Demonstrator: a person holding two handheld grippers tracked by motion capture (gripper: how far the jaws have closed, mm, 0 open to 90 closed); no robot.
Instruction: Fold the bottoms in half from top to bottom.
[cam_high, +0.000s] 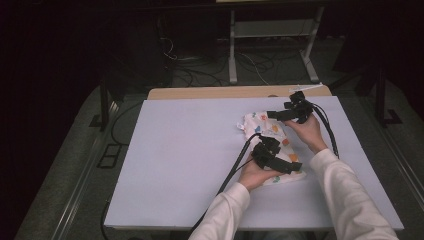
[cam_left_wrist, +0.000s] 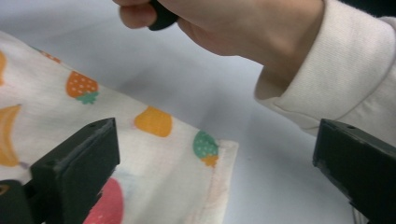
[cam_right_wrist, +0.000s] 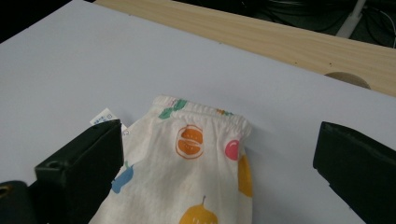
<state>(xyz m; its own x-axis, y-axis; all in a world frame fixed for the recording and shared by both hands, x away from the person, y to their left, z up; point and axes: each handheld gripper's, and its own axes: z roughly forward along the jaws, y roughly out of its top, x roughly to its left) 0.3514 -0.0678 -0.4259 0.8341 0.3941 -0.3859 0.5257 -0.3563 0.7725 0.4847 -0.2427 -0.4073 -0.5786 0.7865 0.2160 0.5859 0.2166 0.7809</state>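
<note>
Left claw (cam_left_wrist: 215, 163) gaping over fruit-print cloth (cam_left_wrist: 154, 154), right claw (cam_right_wrist: 219, 163) likewise wide, cloth's near end cut off

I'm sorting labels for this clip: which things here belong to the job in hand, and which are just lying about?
In the job:
- fruit-print garment
- left gripper, open above the garment
- right gripper, open above the garment

Just there:
- white table cover
- wooden table edge
- floor cables
</note>
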